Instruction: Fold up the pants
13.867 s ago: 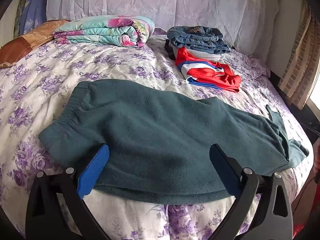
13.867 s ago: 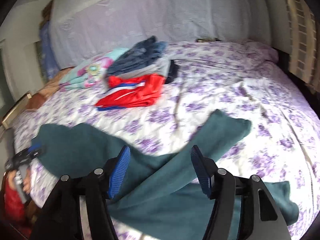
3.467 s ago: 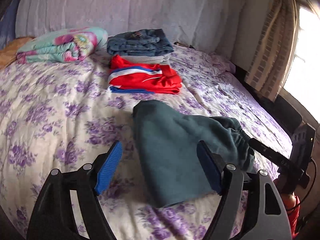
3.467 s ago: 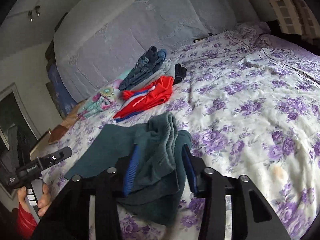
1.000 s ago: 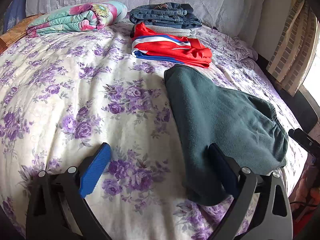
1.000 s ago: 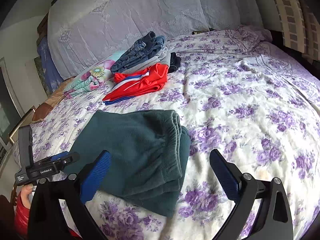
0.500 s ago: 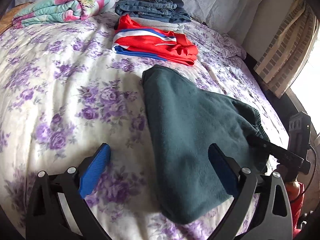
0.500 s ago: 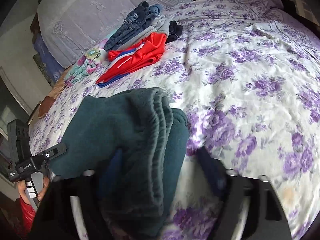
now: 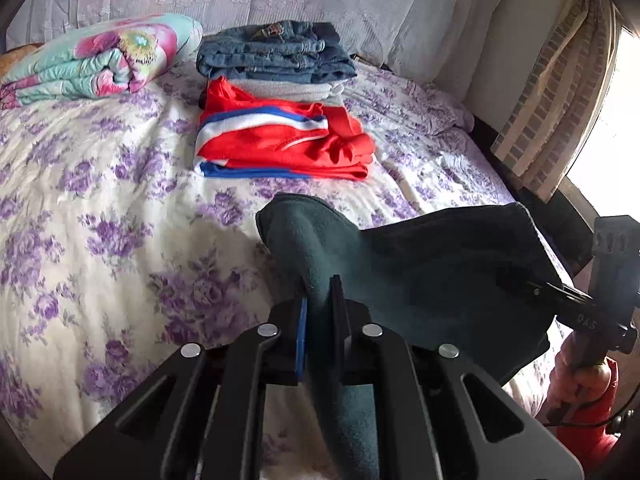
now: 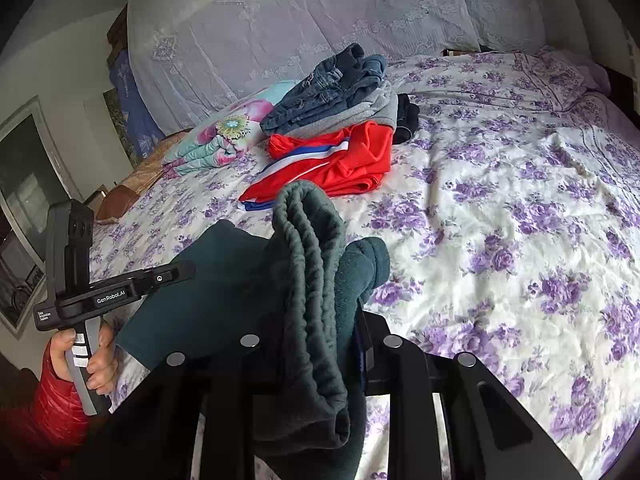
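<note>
Pants (image 9: 420,280), folded, lifted off the bed (image 9: 100,220); both grippers' jaws clamp their ends. Next, probably stacking by the red garment (image 9: 280,140).

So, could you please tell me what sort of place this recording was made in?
Most likely a home bedroom. The work surface is a bed with a purple floral bedspread, a folded floral quilt lies near the headboard end, and folded jeans sit stacked there.
</note>
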### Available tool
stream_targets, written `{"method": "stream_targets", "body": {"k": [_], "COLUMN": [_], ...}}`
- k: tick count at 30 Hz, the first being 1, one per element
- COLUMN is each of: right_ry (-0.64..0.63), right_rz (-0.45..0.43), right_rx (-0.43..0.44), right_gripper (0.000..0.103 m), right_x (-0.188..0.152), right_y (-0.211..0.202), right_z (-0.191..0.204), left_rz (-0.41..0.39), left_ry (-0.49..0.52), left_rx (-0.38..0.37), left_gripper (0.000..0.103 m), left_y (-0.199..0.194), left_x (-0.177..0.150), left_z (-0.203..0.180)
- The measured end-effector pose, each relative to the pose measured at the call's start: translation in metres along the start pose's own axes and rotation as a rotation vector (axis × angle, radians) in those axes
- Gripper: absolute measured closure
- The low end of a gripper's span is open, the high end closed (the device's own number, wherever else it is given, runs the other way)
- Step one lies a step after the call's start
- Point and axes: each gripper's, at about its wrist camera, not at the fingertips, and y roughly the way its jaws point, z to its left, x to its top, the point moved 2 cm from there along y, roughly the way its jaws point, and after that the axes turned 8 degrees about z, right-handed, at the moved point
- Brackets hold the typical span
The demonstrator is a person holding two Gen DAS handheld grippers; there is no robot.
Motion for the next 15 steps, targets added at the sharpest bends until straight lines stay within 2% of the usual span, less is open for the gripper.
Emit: {"method": "stream_targets", "body": {"k": [4, 7, 10, 12, 15], "right_ry": [-0.009, -0.021, 0.037, 0.083, 0.122], "right_rz": [-0.021, -0.065, -0.098, -0.1, -0.05], "right_rx": [0.003, 0.003, 0.018, 0.029, 0.011], "right_gripper": [0.078, 0.078, 0.078, 0.078, 0.078], "right_x": [0.043, 0.098, 0.155, 0.186, 0.213], "right_y": [0.012, 0.025, 0.051, 0.078, 0.135], "right_z": [-0.001, -0.005, -0.02, -0.033, -0.054], "left_rz": [-0.078, -0.143, -0.212, -0.217, -0.17], "left_ry": [0.08, 0.088, 0.094, 0.068, 0.001], "left_rx": [0.077, 0.124, 0.205, 0.229, 0.235], "left_gripper": [0.094, 0.094, 0.094, 0.094, 0.094], "left_y": [-0.008, -0.011, -0.005, 0.009, 0.043], "left_x": [0.038, 0.089, 0.143, 0.173, 0.203], "left_z": [-0.01, -0.005, 0.006, 0.02, 0.054]}}
